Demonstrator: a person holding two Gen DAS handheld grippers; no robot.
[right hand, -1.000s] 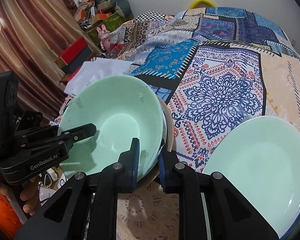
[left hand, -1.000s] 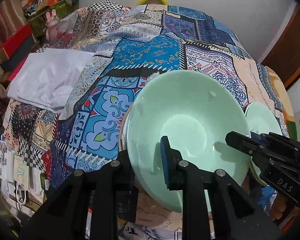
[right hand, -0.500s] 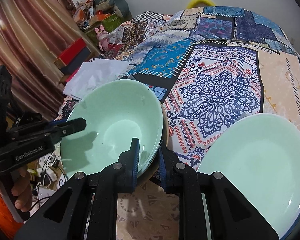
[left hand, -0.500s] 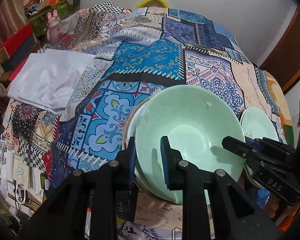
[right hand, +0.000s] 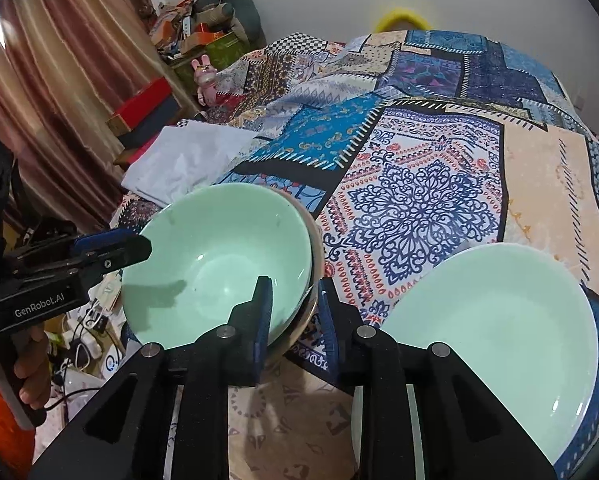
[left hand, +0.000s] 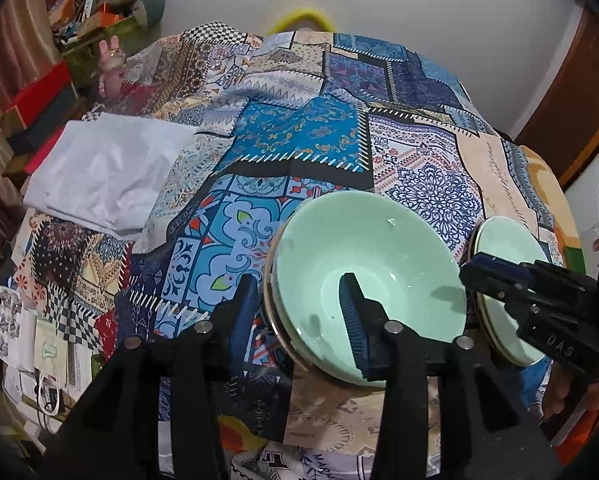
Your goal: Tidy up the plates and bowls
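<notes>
A mint green bowl [left hand: 379, 264] sits nested on a stack of bowls near the bed's front edge; it also shows in the right wrist view [right hand: 219, 256]. My left gripper [left hand: 299, 312] is open, its jaws straddling the stack's near left rim without pressing it. My right gripper [right hand: 295, 312] is open, its jaws straddling the stack's right rim. A mint green plate [right hand: 487, 328] lies to the right of the stack and shows in the left wrist view [left hand: 503, 264] partly behind the right gripper.
The dishes rest on a patchwork bedspread [left hand: 319, 140]. A white folded cloth [left hand: 103, 172] lies at the left. Boxes and clutter [right hand: 151, 108] stand beyond the bed's left side. Papers and cables [left hand: 39, 344] lie on the floor at the front left.
The green bowl came down from a tilted, lifted pose to sit nested on the stack. Both grippers opened, letting go of its rim, and drew back slightly.
</notes>
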